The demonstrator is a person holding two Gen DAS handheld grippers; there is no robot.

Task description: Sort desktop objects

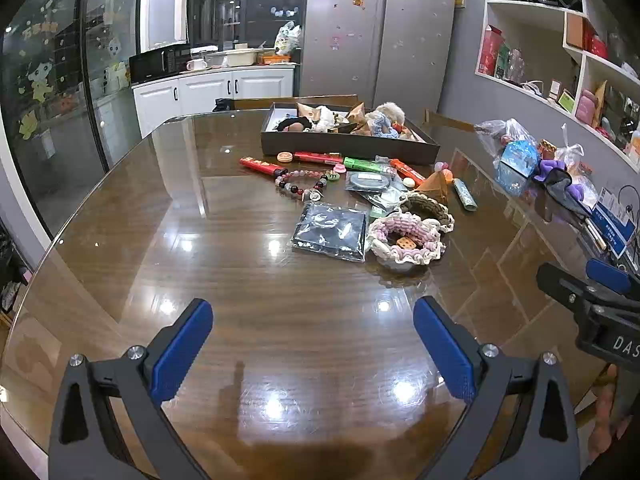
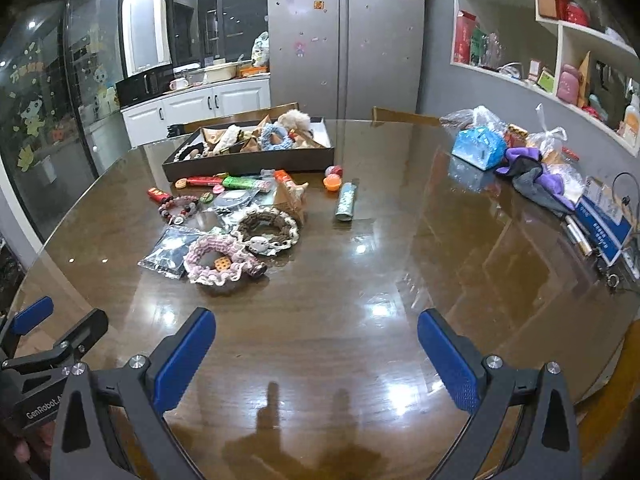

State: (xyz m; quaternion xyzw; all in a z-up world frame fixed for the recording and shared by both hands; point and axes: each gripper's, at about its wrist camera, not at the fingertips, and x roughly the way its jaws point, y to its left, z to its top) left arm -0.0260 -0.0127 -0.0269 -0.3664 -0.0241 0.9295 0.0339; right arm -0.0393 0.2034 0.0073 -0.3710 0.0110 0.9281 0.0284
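1. Nearest, the left gripper and right gripper hover with jaws spread wide, both empty, over the bare near part of the glossy brown table.
2. Mid-table lies the pink crocheted scrunchie, touching a brown crocheted scrunchie; both look soft and light, best pinched across the ring.
3. Left of it, the dark plastic pouch looks slippery and flat.
4. Farthest, the dark shallow tray holds sorted items.

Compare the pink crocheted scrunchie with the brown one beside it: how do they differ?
The pink scrunchie is pale pink with an orange biscuit charm; the brown scrunchie is dark brown, cream-edged, with a white charm. The pink one lies nearer the grippers, the brown one nearer the tray. Both are crocheted rings lying flat, touching.
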